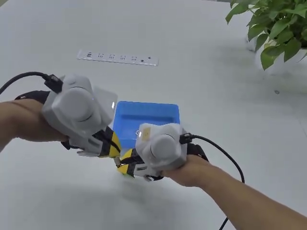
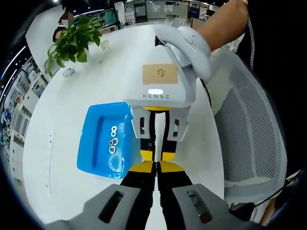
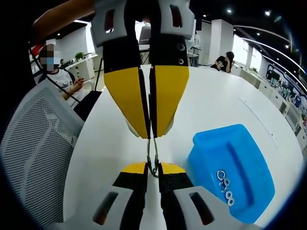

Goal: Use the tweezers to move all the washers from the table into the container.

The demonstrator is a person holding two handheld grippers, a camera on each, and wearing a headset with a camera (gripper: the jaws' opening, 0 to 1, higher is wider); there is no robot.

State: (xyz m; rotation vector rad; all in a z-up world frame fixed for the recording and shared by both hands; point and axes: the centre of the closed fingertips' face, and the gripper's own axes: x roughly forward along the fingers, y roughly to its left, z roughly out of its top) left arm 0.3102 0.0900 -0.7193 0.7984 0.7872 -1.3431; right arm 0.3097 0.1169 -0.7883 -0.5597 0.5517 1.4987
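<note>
Two hand-held tools meet tip to tip above a smooth white table [image 1: 201,72]. The left tool [image 3: 151,135] and the right tool [image 3: 153,168] are both squeezed narrow. Each appears to pinch one end of the slim silver metal tweezers [image 3: 152,152] strung between them.

The likely risk lies in that shared hold. The tweezers look thin, springy and slick, and only a short length sits between each pair of yellow-and-black pads. If one tool lets go before the other has a firm, square grip, the tweezers could pivot, slide out or drop onto the table. An off-centre squeeze could also twist the two arms so the points no longer meet.

In the right gripper view, a shallow blue plastic rectangular container [image 3: 206,153] with rounded corners sits just beside the tools at 4 o'clock. Several small flat silver metal ring washers [image 3: 224,184] lie in a short row on its floor.
</note>
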